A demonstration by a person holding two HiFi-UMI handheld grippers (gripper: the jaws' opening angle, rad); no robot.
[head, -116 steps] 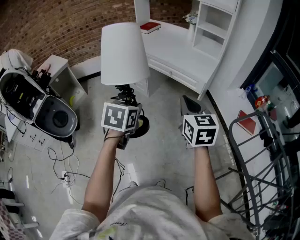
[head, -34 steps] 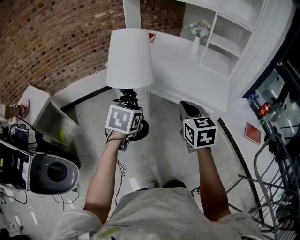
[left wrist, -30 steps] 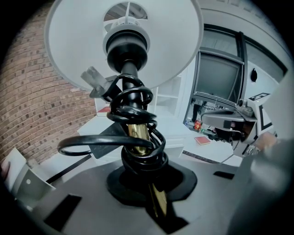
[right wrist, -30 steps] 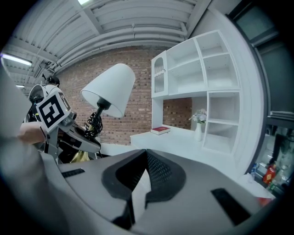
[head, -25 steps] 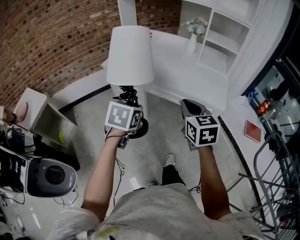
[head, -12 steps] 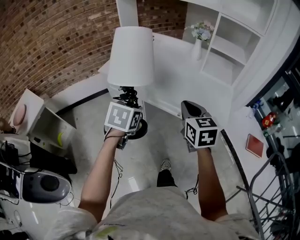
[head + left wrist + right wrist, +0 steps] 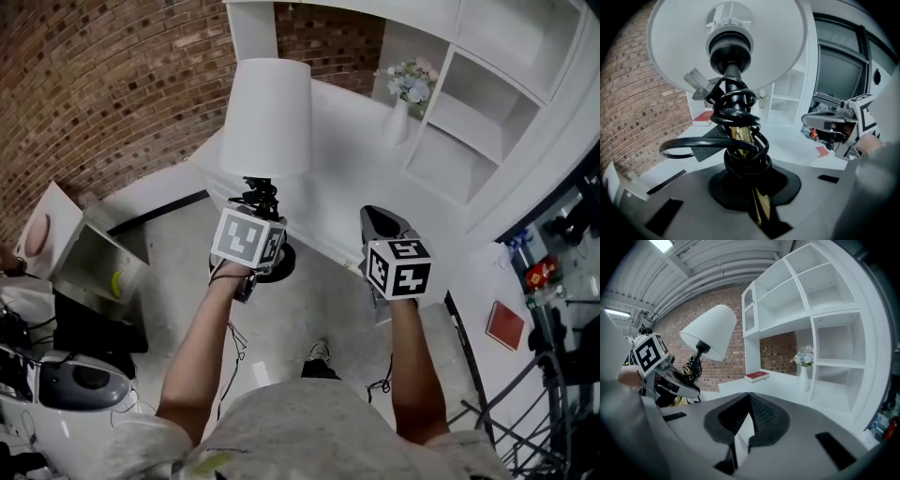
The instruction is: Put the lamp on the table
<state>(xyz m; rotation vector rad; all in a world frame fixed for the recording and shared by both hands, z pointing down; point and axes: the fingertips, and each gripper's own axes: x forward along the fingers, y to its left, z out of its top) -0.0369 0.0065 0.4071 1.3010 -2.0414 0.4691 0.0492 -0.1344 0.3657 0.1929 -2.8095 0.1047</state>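
Note:
The lamp has a white shade (image 7: 267,117), a brass stem (image 7: 739,139) wound with black cord, and a black round base (image 7: 280,263). My left gripper (image 7: 261,217) is shut on the stem just above the base and holds the lamp off the floor, shade up. In the left gripper view the stem runs between the pads of the left gripper (image 7: 752,183). The white table (image 7: 352,173) lies just ahead, and the shade overlaps its near corner. My right gripper (image 7: 377,217) hovers to the right of the lamp at the table's edge; the right gripper (image 7: 749,401) is shut and holds nothing.
A white vase of flowers (image 7: 401,98) and a red book (image 7: 757,376) stand on the table under white shelves (image 7: 487,103). A brick wall (image 7: 103,84) is at the left. An open white cabinet (image 7: 89,258) and a round appliance (image 7: 80,384) sit on the floor at left.
Both grippers and the lamp have come closer to the white table. The person has stepped forward; the cabinet and appliance have slid toward the lower left. The grip is unchanged.

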